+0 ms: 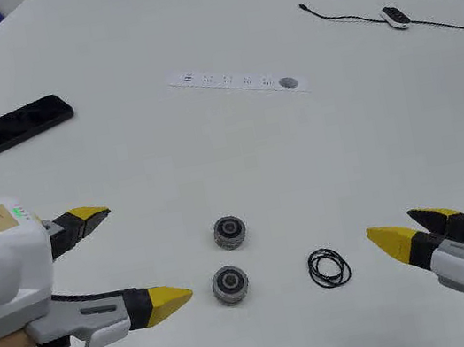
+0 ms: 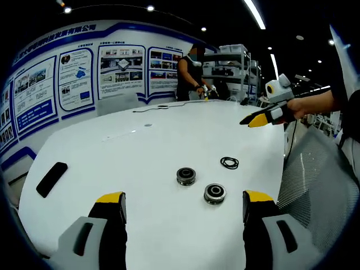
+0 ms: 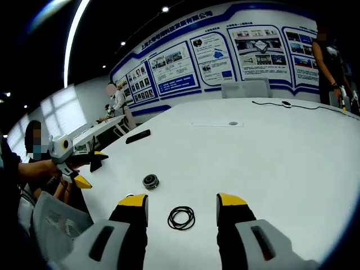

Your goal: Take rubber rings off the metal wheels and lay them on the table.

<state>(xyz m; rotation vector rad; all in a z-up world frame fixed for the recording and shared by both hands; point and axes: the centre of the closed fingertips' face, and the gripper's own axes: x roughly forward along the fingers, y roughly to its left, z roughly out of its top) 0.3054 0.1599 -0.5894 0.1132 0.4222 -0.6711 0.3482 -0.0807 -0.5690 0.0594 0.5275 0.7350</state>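
Wide, slick tabletop (image 1: pixel 300 152). Your left gripper (image 1: pixel 149 254) hovers with jaws wide apart, just left of both wheels. Your right gripper (image 1: pixel 391 224) has jaws apart too, just right of the loose rubber rings (image 1: pixel 329 267), which lie flat beside the near wheel (image 1: pixel 230 283). The far wheel (image 1: pixel 230 231) sits just behind it. Risk: a one-sided nudge likely skids or rolls a wheel away, and the right jaws may snag the loose rings.

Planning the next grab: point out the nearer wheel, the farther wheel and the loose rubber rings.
nearer wheel (image 1: pixel 230 283): head view, centre hub.
farther wheel (image 1: pixel 230 231): head view, centre hub.
rubber rings (image 1: pixel 313 271): head view, left arc of the loops.
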